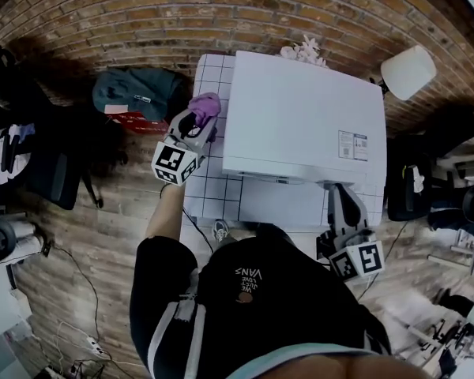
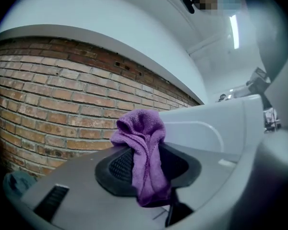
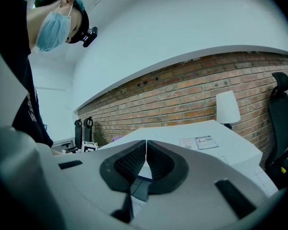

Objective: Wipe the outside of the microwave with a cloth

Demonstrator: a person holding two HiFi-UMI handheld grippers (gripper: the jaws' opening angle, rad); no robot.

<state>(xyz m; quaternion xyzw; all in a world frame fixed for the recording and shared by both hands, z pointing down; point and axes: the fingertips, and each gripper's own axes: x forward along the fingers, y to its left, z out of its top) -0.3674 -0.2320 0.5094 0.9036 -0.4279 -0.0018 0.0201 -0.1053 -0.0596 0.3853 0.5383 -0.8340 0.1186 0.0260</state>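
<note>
1. purple cloth (image 2: 144, 147) is clamped in the jaws of the left gripper (image 1: 197, 125), bunched above them and hanging down between.
2. the cloth is held at the left side of the white microwave (image 1: 300, 117), near its top edge.
3. right gripper (image 1: 341, 204): jaws together with nothing between them, at the microwave's front right corner.
4. the microwave stands on a grid-tiled bench (image 1: 209, 188) beside a brick wall (image 1: 221, 6).

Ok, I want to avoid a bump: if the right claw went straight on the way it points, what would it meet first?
Most likely the front of the white box-shaped microwave. The right claw, shut and empty, points at it from close by, though the gap is hard to judge.
</note>
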